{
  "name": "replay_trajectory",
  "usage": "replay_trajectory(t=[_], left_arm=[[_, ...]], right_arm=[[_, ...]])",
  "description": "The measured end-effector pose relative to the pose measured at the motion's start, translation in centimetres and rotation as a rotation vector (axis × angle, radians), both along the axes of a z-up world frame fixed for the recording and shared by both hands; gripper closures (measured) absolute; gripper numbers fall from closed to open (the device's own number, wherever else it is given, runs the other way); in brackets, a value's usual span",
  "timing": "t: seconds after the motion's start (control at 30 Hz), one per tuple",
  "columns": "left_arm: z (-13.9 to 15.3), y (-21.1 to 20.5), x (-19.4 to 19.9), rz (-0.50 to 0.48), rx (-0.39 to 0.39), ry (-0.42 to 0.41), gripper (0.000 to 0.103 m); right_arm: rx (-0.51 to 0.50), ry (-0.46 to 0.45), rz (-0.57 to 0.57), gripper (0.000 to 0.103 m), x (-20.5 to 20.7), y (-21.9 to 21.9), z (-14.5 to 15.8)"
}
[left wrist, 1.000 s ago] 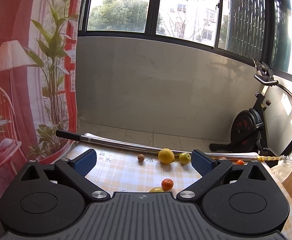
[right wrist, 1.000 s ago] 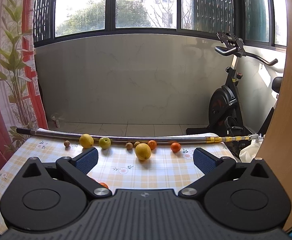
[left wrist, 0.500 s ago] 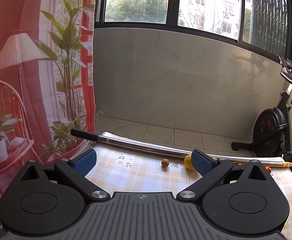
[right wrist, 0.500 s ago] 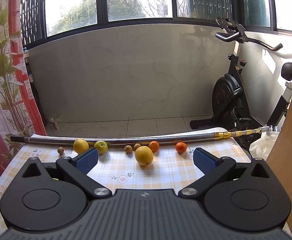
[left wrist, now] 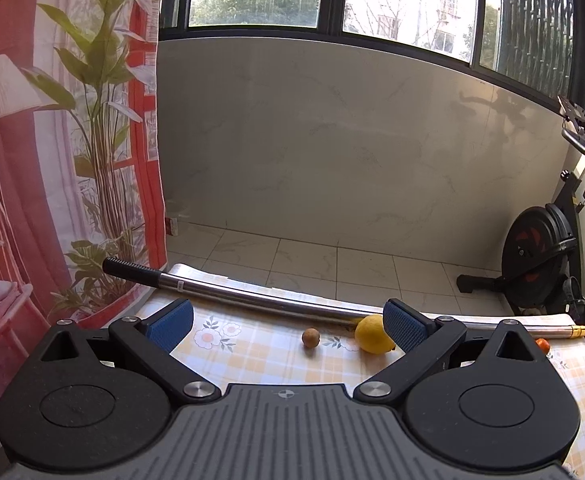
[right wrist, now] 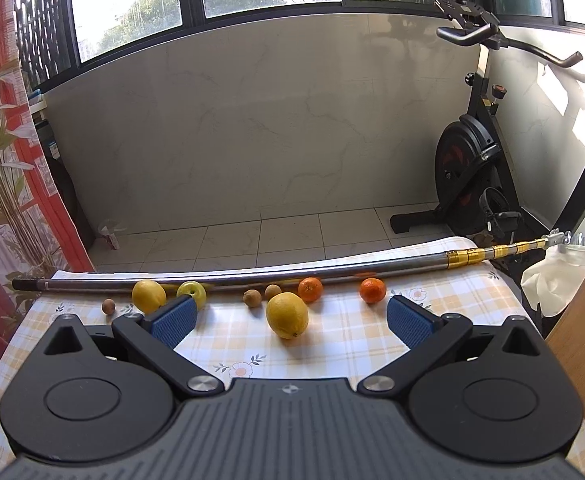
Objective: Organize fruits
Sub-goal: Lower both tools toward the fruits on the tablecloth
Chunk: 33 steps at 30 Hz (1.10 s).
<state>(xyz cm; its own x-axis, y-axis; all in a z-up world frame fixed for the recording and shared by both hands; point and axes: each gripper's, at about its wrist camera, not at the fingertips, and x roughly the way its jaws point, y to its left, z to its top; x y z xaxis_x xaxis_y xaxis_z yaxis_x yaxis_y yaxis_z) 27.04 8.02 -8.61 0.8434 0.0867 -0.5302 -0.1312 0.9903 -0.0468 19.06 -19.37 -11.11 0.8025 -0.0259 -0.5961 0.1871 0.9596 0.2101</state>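
Along the far edge of the checked tablecloth (right wrist: 352,336), fruits are strung out against a long metal pole (right wrist: 252,276): a small brown fruit (right wrist: 108,306), a lemon (right wrist: 149,295), a green apple (right wrist: 191,292), two more brown fruits (right wrist: 252,298), and two mandarins (right wrist: 310,289). A second, larger lemon (right wrist: 287,315) is set apart, nearer the right gripper (right wrist: 290,320), whose blue ribbed pads are spread wide with nothing between them. The left gripper (left wrist: 288,324) is likewise spread and empty, aimed toward the leftmost brown fruit (left wrist: 310,337). No bowl or tray is visible. The near lemon is probably best taken first; its smooth, oval skin should be clamped across the narrow middle, gently, so it is not squeezed out. The round mandarins roll easily and should be approached squarely.
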Motion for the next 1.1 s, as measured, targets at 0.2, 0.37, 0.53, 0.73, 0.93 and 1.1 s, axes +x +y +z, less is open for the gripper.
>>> replay_trajectory(t=[0.2,0.37,0.53,0.73,0.93,1.1], left_arm=[[-2.3,-1.9,3.6,-0.067,-0.03,0.07,0.002],[-4.7,-3.3,6.7,-0.12,-0.039,0.109,0.004],[-7.3,-4.1,9.8,-0.179,-0.141,0.145,0.008],[-11.1,-6.0,14.6,-0.178,-0.061,0.231,0.012],[-13.9,-6.0,18.4,-0.165,-0.087,0.35,0.021],[-15.2,-5.0,20.1,-0.115,-0.221,0.388,0.023]], right_arm=[[0.027,0.03,0.0,0.0,2.1,-1.7,-1.9],[0.02,0.051,-0.005,0.0,3.9,-2.8,-3.6],[0.036,0.065,-0.016,0.001,5.5,-4.0,-5.3],[0.03,0.108,-0.014,0.002,7.0,-4.7,-7.6],[0.064,0.134,-0.021,0.003,8.1,-5.7,-9.2],[0.068,0.143,-0.024,0.003,8.7,-5.9,-9.8]])
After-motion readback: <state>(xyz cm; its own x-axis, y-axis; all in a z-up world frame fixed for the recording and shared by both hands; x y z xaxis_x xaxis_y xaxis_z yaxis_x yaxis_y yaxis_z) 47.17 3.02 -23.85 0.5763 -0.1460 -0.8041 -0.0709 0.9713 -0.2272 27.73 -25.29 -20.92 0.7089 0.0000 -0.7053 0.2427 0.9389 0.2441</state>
